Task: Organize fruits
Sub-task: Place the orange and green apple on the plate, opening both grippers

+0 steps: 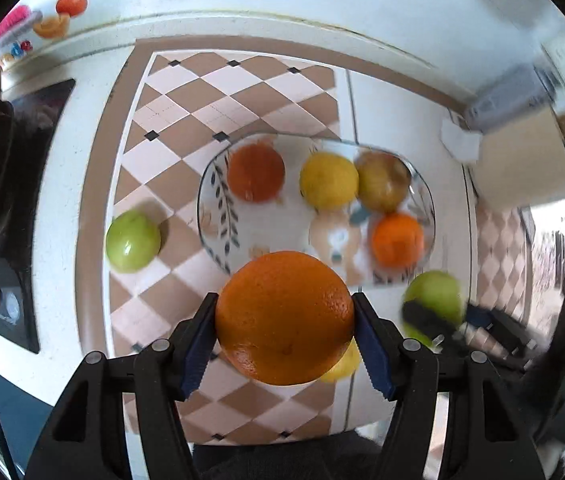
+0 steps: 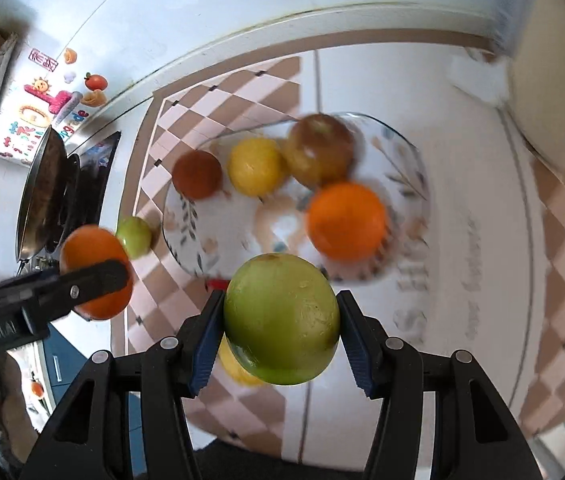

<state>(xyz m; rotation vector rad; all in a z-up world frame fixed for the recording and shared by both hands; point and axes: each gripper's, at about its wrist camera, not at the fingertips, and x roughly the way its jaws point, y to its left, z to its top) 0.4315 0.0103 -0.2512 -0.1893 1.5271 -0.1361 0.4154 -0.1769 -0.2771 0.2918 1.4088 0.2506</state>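
My left gripper (image 1: 284, 334) is shut on a large orange (image 1: 284, 316), held above the counter just in front of a glass plate (image 1: 212, 220). My right gripper (image 2: 280, 330) is shut on a green apple (image 2: 281, 318), also above the counter near the plate (image 2: 174, 224). The plate holds a dark red-orange fruit (image 1: 255, 172), a lemon (image 1: 328, 181), a brownish apple (image 1: 382, 180) and a small orange (image 1: 397, 240). Another green apple (image 1: 133, 240) lies on the counter left of the plate. A yellow fruit (image 1: 342, 364) lies under the held orange.
The counter has a checked brown and white mat (image 1: 186, 120). A pan on a stove (image 2: 42, 192) stands at the left. A beige box (image 1: 522, 160) stands at the back right. The wall behind carries colourful stickers (image 2: 50, 100).
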